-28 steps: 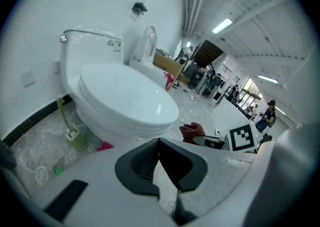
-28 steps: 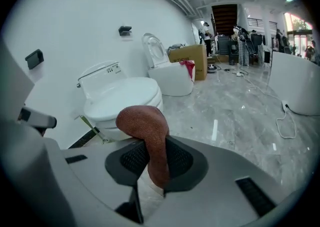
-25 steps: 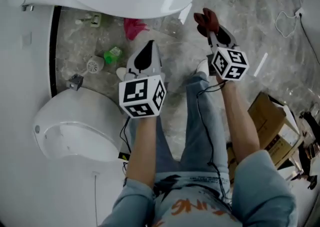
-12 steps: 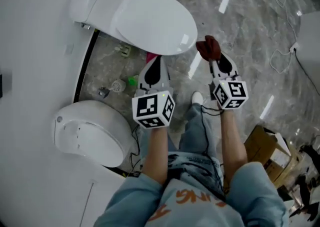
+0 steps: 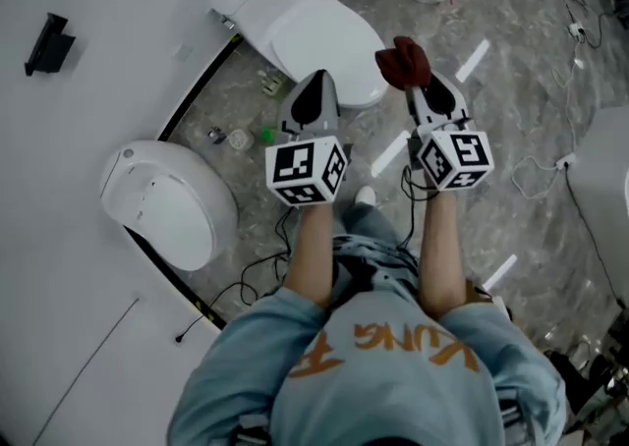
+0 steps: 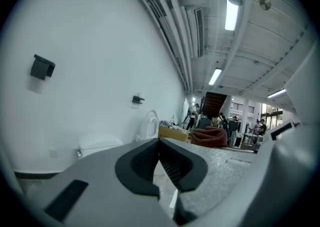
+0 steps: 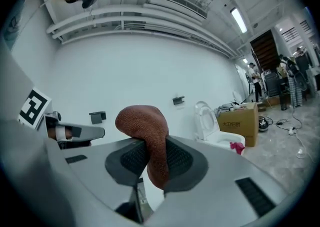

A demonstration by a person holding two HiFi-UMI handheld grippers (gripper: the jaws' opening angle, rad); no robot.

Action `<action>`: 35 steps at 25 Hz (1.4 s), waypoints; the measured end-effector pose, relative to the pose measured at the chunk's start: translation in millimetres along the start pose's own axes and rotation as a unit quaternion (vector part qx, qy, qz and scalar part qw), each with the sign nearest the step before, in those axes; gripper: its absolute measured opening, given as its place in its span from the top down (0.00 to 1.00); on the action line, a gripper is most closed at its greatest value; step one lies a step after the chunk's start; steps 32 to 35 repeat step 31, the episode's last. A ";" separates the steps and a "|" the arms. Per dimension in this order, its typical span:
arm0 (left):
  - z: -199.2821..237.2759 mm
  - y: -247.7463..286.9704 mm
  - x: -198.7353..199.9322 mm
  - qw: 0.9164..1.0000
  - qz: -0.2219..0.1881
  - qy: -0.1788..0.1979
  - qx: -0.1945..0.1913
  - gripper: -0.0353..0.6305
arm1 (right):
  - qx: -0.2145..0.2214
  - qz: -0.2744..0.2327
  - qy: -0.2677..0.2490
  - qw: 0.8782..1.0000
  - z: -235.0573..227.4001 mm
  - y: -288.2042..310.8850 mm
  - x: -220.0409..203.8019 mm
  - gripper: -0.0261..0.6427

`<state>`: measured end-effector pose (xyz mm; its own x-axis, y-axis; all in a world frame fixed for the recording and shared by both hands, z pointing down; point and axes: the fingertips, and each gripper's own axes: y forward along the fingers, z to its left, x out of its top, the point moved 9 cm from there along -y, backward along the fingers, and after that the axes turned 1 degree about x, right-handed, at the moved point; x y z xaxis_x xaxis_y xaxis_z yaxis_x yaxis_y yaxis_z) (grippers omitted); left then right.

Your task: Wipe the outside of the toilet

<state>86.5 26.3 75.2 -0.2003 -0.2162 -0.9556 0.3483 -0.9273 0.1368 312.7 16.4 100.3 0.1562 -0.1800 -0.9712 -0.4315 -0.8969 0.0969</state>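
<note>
The right gripper (image 5: 426, 83) is clenching a reddish-brown cloth (image 5: 402, 61) at upper centre, and the left gripper (image 5: 314, 90) beside it is closing on nothing. Beyond them, the toilet (image 5: 295, 17) is sitting lid-down; pressing the cloth flat along its sides would probably wipe best.

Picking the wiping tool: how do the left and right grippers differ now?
The left gripper is shut and empty; the right gripper is shut on a rust-red cloth. In the head view the left overlaps the closed white toilet; the right shows against grey floor. Both carry marker cubes.
</note>
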 end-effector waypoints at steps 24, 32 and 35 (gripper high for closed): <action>-6.3 -40.4 77.5 0.990 -0.070 0.101 0.069 0.95 | 0.048 -0.033 -0.100 0.993 53.2 1.6 88.9 0.84; -3.8 -46.2 76.9 0.989 -0.068 0.099 0.083 0.95 | 0.049 0.009 -0.113 0.992 55.8 6.8 85.9 0.84; -3.8 -46.2 76.9 0.989 -0.068 0.099 0.083 0.95 | 0.049 0.009 -0.113 0.992 55.8 6.8 85.9 0.84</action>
